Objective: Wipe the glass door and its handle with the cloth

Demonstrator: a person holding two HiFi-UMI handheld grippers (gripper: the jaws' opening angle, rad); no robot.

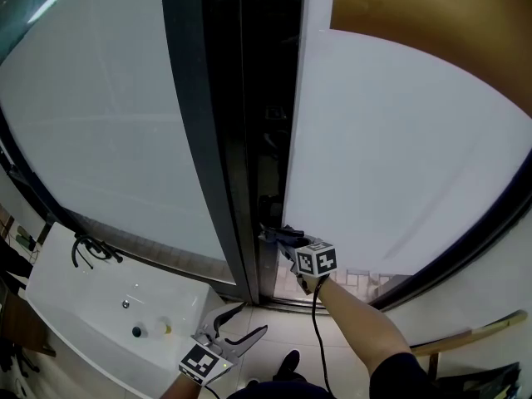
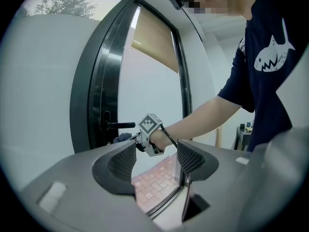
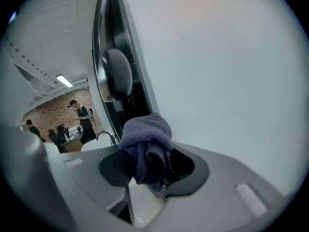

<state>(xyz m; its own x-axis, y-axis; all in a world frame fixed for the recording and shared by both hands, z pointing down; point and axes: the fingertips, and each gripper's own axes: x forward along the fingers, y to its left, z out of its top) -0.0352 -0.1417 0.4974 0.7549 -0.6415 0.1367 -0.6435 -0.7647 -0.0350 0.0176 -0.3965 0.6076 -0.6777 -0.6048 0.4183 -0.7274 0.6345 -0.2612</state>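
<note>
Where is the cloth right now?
In the right gripper view, the cloth is clamped in the right gripper, beside the dark door frame just below the door handle.

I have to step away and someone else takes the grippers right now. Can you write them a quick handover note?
Left gripper: open, empty, held low, away from the door.
Right gripper: shut on the bunched cloth, at the dark frame by the handle.
Done: the pictures don't show how much of the glass door has been wiped.
Left: probably wipe the handle, then go over the glass.
</note>
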